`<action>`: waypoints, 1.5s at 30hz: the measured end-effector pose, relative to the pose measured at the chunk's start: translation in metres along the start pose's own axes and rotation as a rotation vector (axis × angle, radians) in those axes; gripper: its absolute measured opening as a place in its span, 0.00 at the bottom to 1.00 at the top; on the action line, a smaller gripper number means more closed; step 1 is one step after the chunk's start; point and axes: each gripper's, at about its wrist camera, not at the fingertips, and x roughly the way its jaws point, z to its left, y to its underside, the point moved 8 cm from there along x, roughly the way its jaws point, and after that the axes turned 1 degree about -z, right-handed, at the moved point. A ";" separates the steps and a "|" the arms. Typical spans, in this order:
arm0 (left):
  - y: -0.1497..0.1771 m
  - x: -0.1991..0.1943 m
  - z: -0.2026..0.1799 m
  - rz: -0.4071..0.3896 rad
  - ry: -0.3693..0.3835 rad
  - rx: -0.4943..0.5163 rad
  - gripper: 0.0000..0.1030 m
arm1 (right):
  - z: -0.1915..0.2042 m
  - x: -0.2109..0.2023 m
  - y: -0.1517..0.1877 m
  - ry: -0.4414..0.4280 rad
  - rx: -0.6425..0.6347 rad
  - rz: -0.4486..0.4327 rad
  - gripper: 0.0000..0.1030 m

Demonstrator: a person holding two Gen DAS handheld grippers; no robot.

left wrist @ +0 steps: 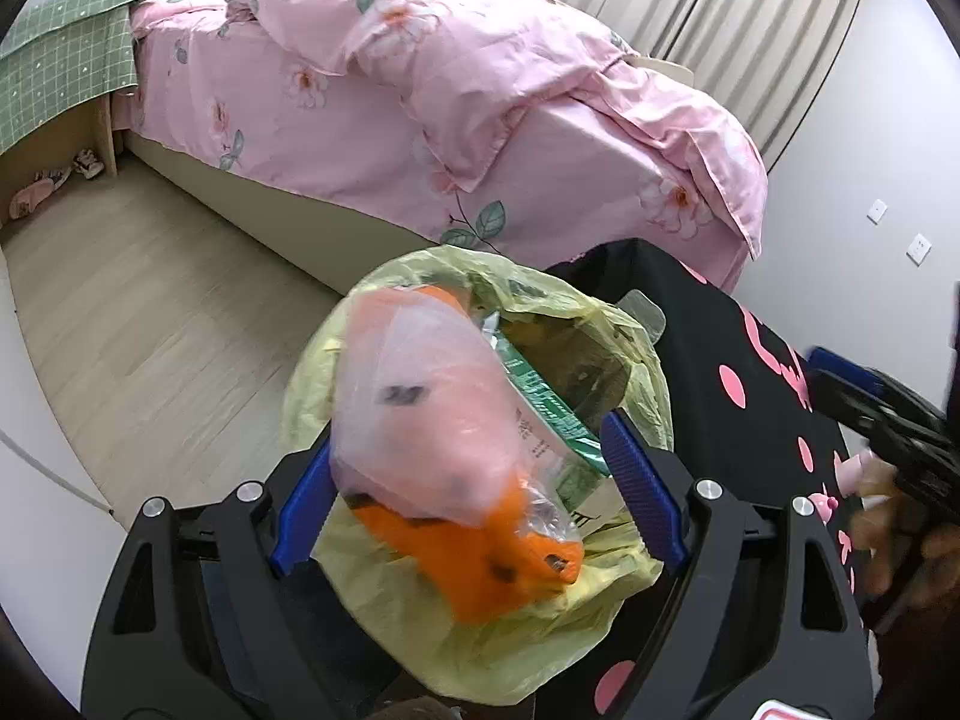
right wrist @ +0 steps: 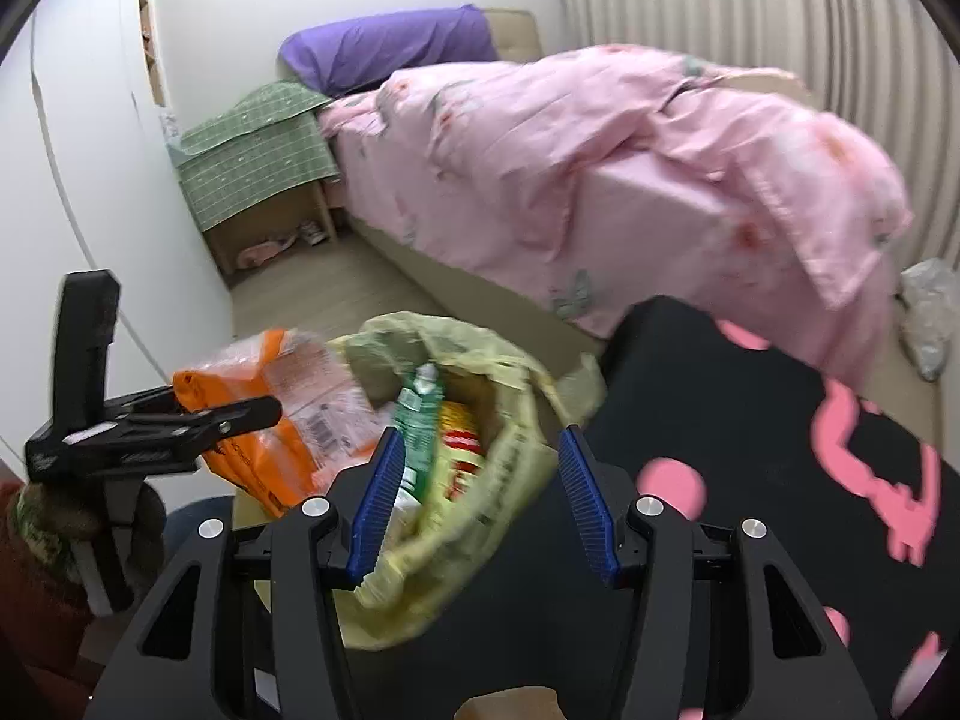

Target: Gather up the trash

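Note:
A yellow trash bag (left wrist: 498, 630) lines a bin beside a black table with pink dots (left wrist: 738, 360). An orange and clear plastic package (left wrist: 432, 438) lies between my left gripper's (left wrist: 474, 486) blue pads, over the bag's mouth. The jaws stand wide and I cannot tell whether they press on it. In the right wrist view the package (right wrist: 282, 414) sits at the left gripper's tip, next to the bag (right wrist: 480, 456), which holds a green bottle (right wrist: 417, 420) and a yellow wrapper. My right gripper (right wrist: 480, 498) is open and empty above the bag's rim.
A bed with a pink floral duvet (left wrist: 480, 102) stands behind the bin. A nightstand under a green cloth (right wrist: 258, 150) is at the far left, with slippers (left wrist: 36, 192) under it. Wooden floor (left wrist: 150, 324) lies left of the bin. Crumpled grey plastic (right wrist: 930, 312) lies at the right.

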 end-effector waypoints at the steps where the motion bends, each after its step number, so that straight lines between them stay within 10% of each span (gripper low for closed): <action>1: 0.000 0.001 -0.003 0.001 0.007 -0.002 0.77 | -0.004 -0.008 0.003 0.012 -0.001 -0.011 0.49; 7: -0.003 -0.018 -0.002 -0.054 -0.059 0.000 0.77 | -0.032 -0.052 0.027 0.075 0.008 -0.048 0.49; 14: -0.002 -0.009 0.026 -0.019 -0.163 -0.035 0.26 | -0.042 -0.053 0.049 0.041 0.091 -0.033 0.49; 21: 0.009 0.046 0.018 0.065 -0.154 0.044 0.21 | -0.035 -0.044 0.051 0.010 0.127 -0.031 0.49; 24: 0.013 0.056 0.021 0.087 -0.134 0.035 0.24 | -0.035 -0.044 0.056 0.009 0.135 -0.020 0.49; 32: 0.007 0.009 0.023 0.014 -0.094 0.015 0.78 | -0.039 -0.068 0.071 0.061 0.177 -0.056 0.49; 45: 0.041 -0.110 -0.055 -0.165 -0.123 0.150 0.83 | 0.014 -0.146 0.116 0.147 0.140 -0.093 0.49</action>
